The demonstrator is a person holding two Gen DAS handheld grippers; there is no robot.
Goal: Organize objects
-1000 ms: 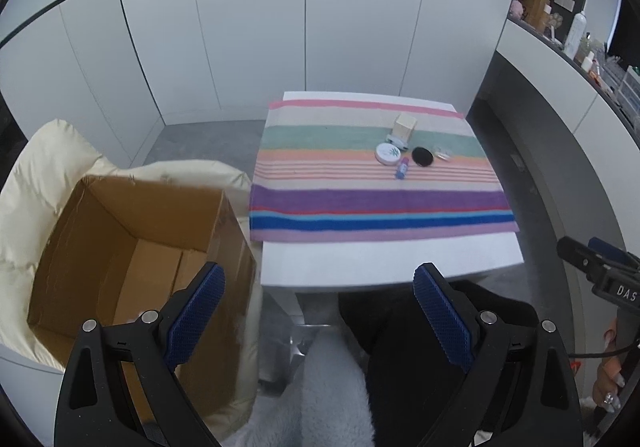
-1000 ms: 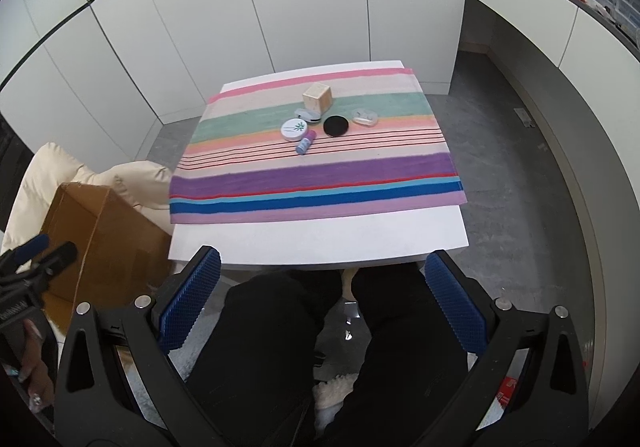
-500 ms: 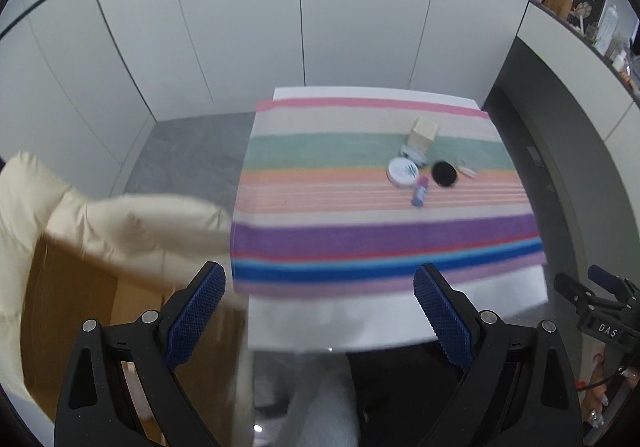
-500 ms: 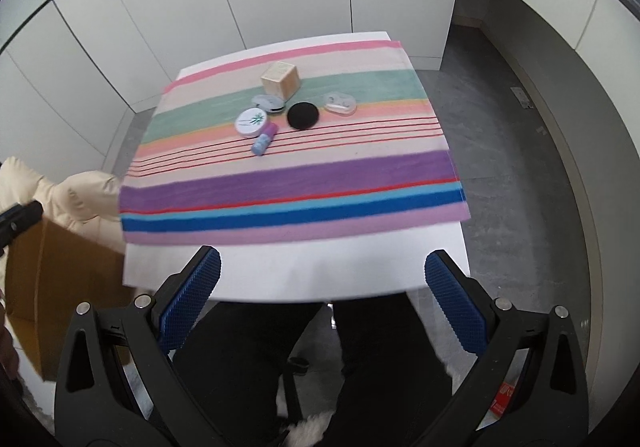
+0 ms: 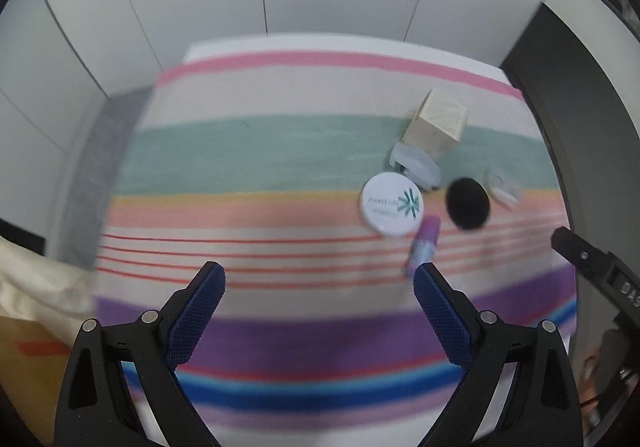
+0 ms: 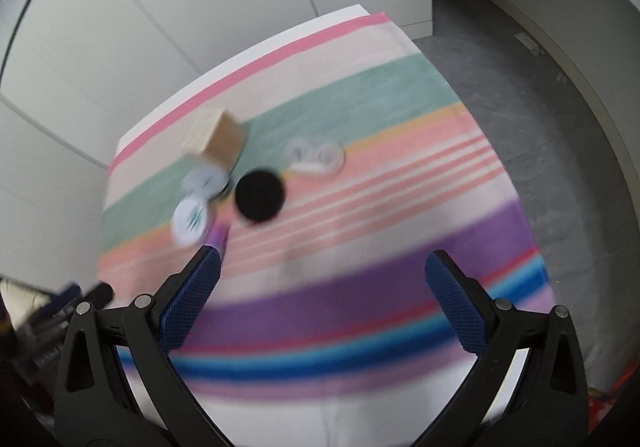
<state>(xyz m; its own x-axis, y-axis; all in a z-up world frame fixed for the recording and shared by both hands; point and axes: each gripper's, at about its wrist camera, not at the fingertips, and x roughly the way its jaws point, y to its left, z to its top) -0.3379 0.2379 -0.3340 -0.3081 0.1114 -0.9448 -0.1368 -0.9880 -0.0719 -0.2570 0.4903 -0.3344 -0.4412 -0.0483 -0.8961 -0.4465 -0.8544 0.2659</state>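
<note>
**Me:** Small lilac-capped tube point(image 5: 423, 247), lying on the striped towel point(image 5: 280, 151) over the tabletop, looks like my first pick. Its long axis runs away from me, cap end toward the white round tin with the teal star point(image 5: 391, 203).

**Partner:** Which tongs are closer?

**Me:** Left tongs point(image 5: 319, 283), I judge. The tube sits just ahead of their right finger, so they need a shift rightward. From the right tongs point(image 6: 319, 271) it lies beyond the left finger, partly hidden.

**Partner:** Are either holding anything?

**Me:** No, both gape wide and empty.

**Partner:** Anything crowding it?

**Me:** The tin touches or nearly touches its cap; blur keeps me from telling. The black round disc point(image 5: 467, 203) sits just beside.
</note>
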